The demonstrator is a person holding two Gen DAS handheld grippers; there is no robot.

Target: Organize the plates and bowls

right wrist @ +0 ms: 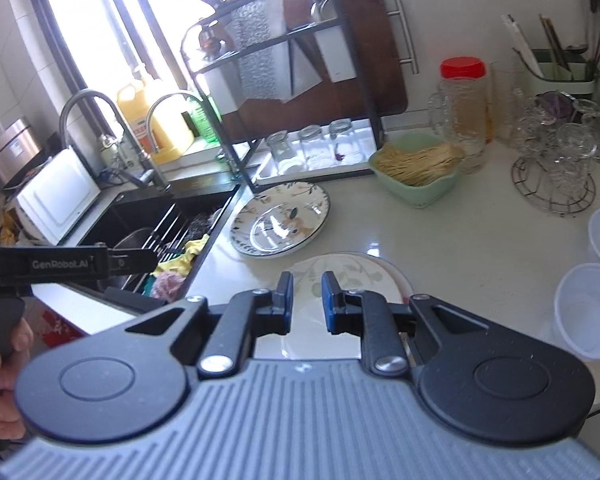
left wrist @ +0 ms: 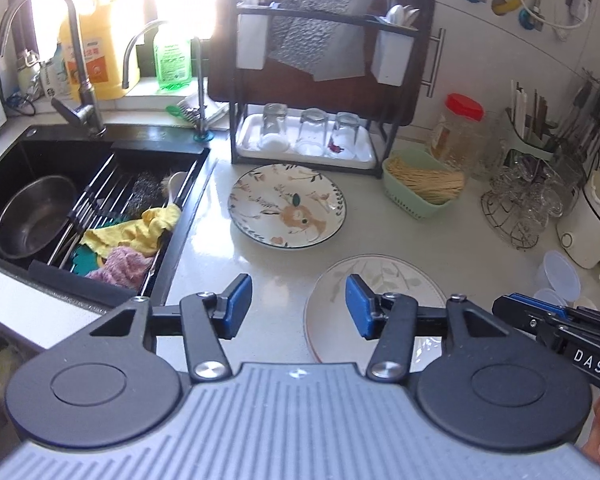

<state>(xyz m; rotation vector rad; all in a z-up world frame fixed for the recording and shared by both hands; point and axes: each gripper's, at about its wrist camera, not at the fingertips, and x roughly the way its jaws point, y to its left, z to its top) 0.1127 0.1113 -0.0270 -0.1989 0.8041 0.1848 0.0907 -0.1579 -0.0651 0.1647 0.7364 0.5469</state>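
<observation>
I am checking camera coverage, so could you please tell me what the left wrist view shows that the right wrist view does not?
Only the left wrist view shows the steel bowl in the sink and the white appliance at far right. Only the right wrist view shows the white board left of the sink and the steel bin behind it. Both show the flowered plate, the leaf-patterned plate nearest the fingers, the green basket, the red-lidded jar and the rack with upturned glasses. Both grippers, left and right, are open.
</observation>
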